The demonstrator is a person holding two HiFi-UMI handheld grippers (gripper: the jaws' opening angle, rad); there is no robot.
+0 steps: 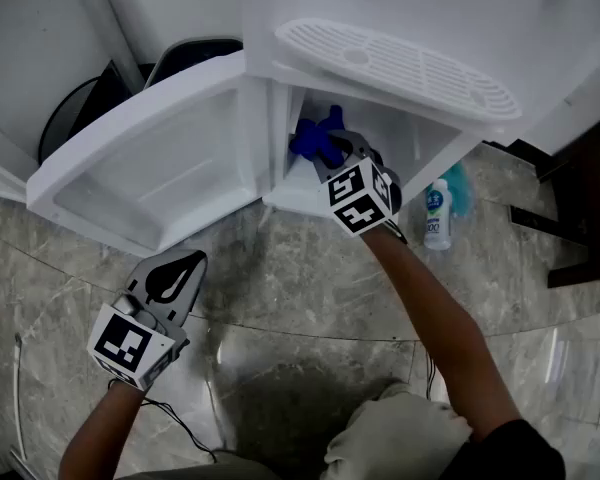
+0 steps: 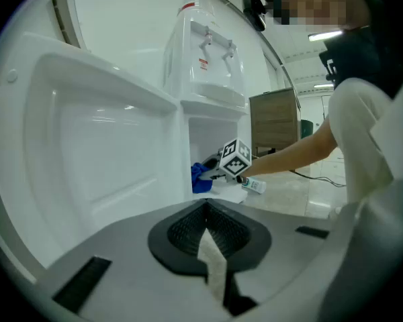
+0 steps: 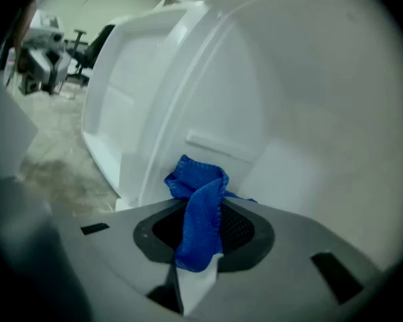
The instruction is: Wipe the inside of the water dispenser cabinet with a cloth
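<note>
The white water dispenser's lower cabinet (image 1: pixel 420 143) stands open, its door (image 1: pixel 140 163) swung out to the left. My right gripper (image 1: pixel 325 153) reaches into the cabinet mouth, shut on a blue cloth (image 1: pixel 315 136) that bunches against the inner left wall. In the right gripper view the blue cloth (image 3: pixel 200 210) hangs from the jaws, close to the white cabinet wall (image 3: pixel 309 126). My left gripper (image 1: pixel 180 268) hovers low over the floor in front of the door, shut and holding nothing. From the left gripper view the right gripper (image 2: pixel 218 173) and cloth (image 2: pixel 200 178) show at the cabinet opening.
A small spray bottle (image 1: pixel 438 216) stands on the marble floor (image 1: pixel 310 288) just right of the cabinet. The drip tray (image 1: pixel 400 63) juts out above the opening. A dark wooden cabinet (image 1: pixel 590 198) is at the right, and a black bin (image 1: pixel 90 103) sits behind the door.
</note>
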